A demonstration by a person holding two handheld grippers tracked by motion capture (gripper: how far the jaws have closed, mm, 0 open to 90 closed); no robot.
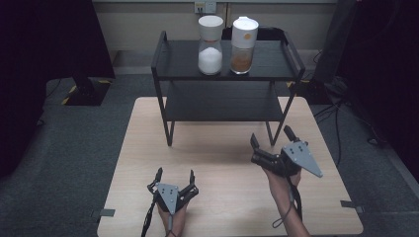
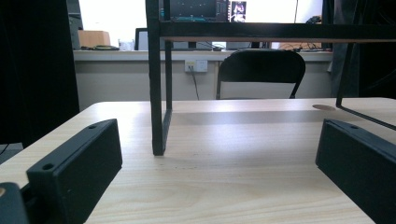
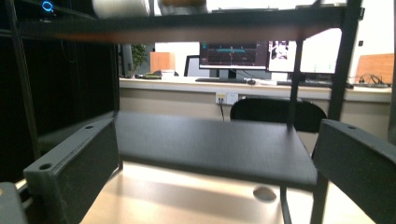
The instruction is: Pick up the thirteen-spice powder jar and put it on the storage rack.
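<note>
Black two-tier rack point(image 1: 225, 84) stood at the table's point(image 1: 217, 163) far edge, two jars on top: white-filled jar point(image 1: 210, 45), brown-filled jar point(image 1: 243, 46). Left gripper point(image 1: 174, 178) and right gripper point(image 1: 271, 139) gaped, holding nothing. Jar tops were cut off in the right gripper view.

A pale wooden counter point(image 1: 222, 168) carried a black 2-tier shelf point(image 1: 168, 69); on its top tier stood 2 white-capped jars point(image 1: 210, 47), 1 apparently holding sugar.
</note>
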